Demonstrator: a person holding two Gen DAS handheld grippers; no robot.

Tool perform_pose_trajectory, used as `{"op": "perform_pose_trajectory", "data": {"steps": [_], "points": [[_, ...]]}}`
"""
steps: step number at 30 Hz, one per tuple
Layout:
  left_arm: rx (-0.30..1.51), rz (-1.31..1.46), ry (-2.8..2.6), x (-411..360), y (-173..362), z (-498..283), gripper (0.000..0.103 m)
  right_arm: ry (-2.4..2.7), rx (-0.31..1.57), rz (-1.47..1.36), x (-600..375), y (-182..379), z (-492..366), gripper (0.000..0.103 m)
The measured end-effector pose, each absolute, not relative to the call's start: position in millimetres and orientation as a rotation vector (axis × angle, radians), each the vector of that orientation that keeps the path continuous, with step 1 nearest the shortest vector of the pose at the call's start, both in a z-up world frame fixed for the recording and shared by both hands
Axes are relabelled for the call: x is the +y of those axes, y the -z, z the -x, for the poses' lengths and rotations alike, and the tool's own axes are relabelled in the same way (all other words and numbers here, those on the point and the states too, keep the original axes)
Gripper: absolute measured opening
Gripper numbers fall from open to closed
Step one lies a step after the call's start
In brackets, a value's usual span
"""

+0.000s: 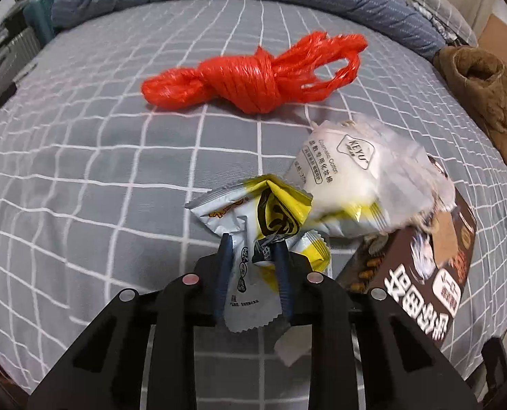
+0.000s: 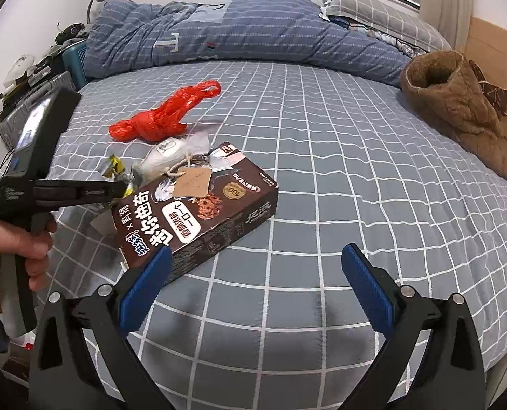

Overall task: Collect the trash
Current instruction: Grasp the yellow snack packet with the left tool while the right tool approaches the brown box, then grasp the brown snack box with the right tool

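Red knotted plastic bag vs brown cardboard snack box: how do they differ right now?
The red knotted plastic bag is soft, crumpled and tied into a lump; the brown cardboard snack box is rigid, flat and printed. The bag lies alone; the box has a white cotton-pad pouch and a paper tag on it. Both lie ungripped on the grey checked bedsheet.
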State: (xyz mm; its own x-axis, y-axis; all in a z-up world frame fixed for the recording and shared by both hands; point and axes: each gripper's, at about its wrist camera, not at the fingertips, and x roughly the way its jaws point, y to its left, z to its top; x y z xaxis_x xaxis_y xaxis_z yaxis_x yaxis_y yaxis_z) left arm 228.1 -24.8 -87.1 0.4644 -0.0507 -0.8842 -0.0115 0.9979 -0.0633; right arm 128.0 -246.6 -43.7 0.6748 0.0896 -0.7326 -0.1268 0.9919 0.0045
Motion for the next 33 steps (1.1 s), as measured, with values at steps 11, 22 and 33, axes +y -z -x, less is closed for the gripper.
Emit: {"op": "perform_pose_trajectory", "data": {"steps": [11, 22, 33], "points": [[1.049, 0.066, 0.012, 7, 74, -205, 0.024, -0.077, 0.892, -0.069, -228, 38, -146, 0.095], [0.991, 0.026, -0.005, 48, 55, -190, 0.024, 0.04, 1.18, -0.267, -192, 60, -209, 0.095], [0.997, 0.068, 0.029, 73, 54, -176, 0.024, 0.224, 1.287, -0.269, -168, 73, -228, 0.095]]}}
